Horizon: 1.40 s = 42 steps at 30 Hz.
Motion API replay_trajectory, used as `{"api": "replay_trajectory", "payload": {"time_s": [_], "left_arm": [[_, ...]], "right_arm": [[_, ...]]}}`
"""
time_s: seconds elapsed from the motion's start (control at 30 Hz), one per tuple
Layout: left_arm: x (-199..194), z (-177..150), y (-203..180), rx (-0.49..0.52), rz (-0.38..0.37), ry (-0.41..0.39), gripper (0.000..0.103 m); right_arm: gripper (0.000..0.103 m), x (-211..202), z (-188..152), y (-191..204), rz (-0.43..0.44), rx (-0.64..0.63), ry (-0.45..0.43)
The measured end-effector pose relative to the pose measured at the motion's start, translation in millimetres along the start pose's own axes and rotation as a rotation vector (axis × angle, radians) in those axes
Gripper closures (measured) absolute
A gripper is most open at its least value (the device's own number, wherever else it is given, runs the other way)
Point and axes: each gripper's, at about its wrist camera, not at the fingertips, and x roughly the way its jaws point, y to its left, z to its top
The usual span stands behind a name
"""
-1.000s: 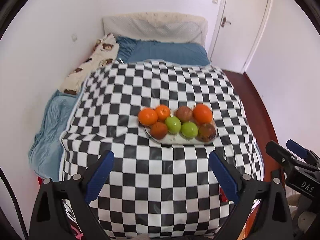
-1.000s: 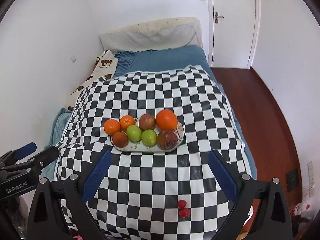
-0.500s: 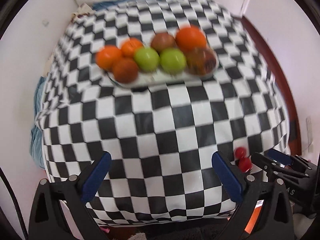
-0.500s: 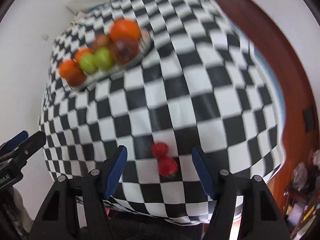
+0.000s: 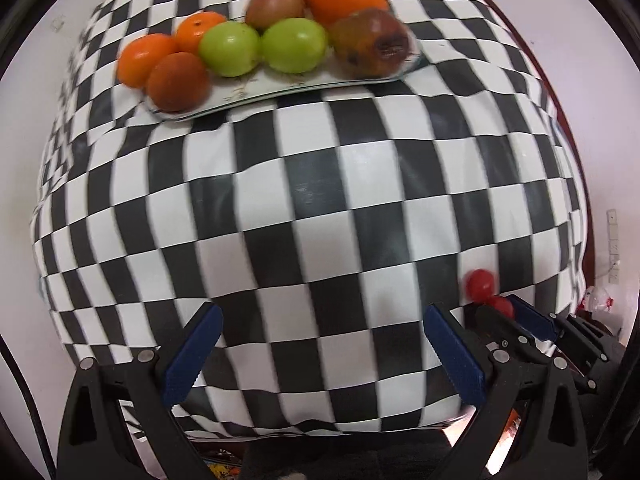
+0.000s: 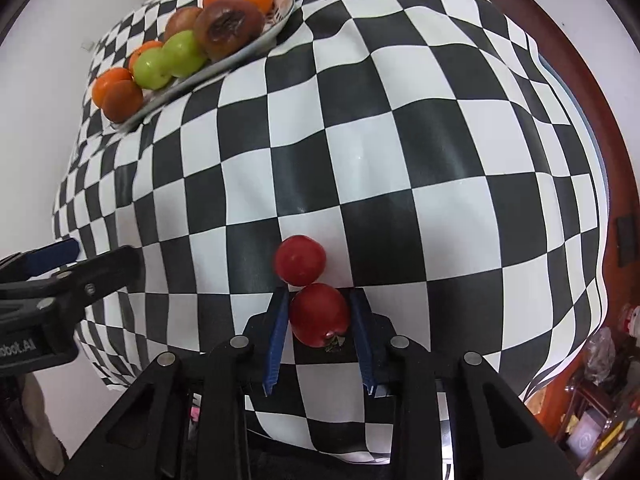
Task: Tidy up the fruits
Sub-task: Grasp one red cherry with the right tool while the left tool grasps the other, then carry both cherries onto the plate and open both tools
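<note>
Two small red tomatoes lie touching near the front edge of the checkered cloth. My right gripper (image 6: 319, 294) has its blue fingers closed against both sides of the nearer tomato (image 6: 319, 314); the farther tomato (image 6: 300, 260) lies just past the fingertips. In the left wrist view both tomatoes (image 5: 481, 283) show at the right, with the right gripper's fingers (image 5: 532, 322) around the lower one. My left gripper (image 5: 322, 312) is open and empty, low over the cloth's front. A white plate (image 5: 280, 82) at the back holds oranges, two green apples (image 5: 260, 48) and brown fruits.
The checkered cloth (image 6: 400, 140) covers a bulging surface that drops off at the front and sides. The plate (image 6: 240, 56) sits at the back left in the right wrist view. Wood floor (image 6: 592, 52) and clutter lie to the right. My left gripper (image 6: 60, 268) shows at the left.
Both grippers moved down and forward toward the cloth. My right gripper narrowed from wide open and closed around the nearer tomato. My left gripper stayed open.
</note>
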Motion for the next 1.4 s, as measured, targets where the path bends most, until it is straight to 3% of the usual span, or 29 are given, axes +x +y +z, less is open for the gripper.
{"api": "replay_trajectory", "payload": {"time_s": [0.17, 0.27, 0.4, 0.5, 0.6, 0.83, 0.9, 1.1, 1.4], "left_arm": [[9.9, 0.7, -33.3, 0.047, -0.113, 0.015, 0.003], [18.0, -2.3, -56.0, 0.105, -0.148, 0.024, 0.024], [30.7, -4.9, -81.3, 0.172, -0.161, 0.048, 0.038], [35.9, -8.4, -98.0, 0.205, -0.179, 0.043, 0.039], [40.3, -7.4, -107.2, 0.248, -0.179, 0.043, 0.058], [48.0, -5.0, -124.9, 0.283, -0.158, 0.027, 0.070], [46.9, -3.6, -121.8, 0.285, -0.161, 0.026, 0.079], [42.3, 0.7, -103.8, 0.265, -0.190, 0.027, 0.080], [14.8, 12.2, -34.7, 0.168, -0.238, 0.014, 0.080]], "right_arm": [[0.070, -24.0, -4.2, -28.2, 0.012, 0.076, -0.040], [0.070, -28.6, -8.8, -45.9, -0.005, 0.108, -0.046], [0.070, -36.3, -12.8, -64.7, -0.015, 0.136, -0.049], [0.070, -39.0, -13.7, -73.9, -0.017, 0.154, -0.054], [0.070, -39.1, -14.9, -77.9, -0.018, 0.171, -0.057], [0.069, -37.4, -15.9, -76.7, -0.031, 0.171, -0.059], [0.069, -37.6, -16.3, -77.5, -0.028, 0.175, -0.059], [0.069, -38.0, -12.2, -74.3, -0.032, 0.171, -0.058], [0.070, -45.0, -1.2, -67.2, -0.009, 0.164, -0.076]]}}
